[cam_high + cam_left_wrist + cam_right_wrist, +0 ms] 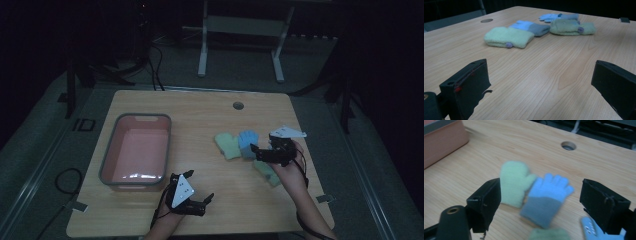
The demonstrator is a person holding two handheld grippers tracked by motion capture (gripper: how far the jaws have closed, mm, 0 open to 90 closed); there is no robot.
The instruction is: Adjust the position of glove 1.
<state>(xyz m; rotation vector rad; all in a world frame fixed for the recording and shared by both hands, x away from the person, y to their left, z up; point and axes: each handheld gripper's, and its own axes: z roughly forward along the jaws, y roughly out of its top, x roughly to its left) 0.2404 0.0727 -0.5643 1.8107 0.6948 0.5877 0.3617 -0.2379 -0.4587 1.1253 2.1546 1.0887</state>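
Two pairs of gloves lie right of the table's middle. A light green mitten (227, 145) (507, 37) (514, 182) touches a blue glove with a grey cuff (247, 141) (530, 27) (547, 195). A second green mitten (267, 172) (571, 27) and a second blue glove (554, 17) (590, 228) lie beside them, partly under my right hand. My right gripper (255, 152) (541, 195) hovers open over the blue glove, holding nothing. Open and bare, my left gripper (207, 200) (539, 75) rests near the front edge, pointing toward the gloves.
A pink basin with a grey rim (136, 150) (441, 140) stands at the table's left, with nothing in it. A round cable hole (238, 105) (486, 20) (568, 145) sits near the far edge. A metal stand (240, 30) is on the floor behind the table.
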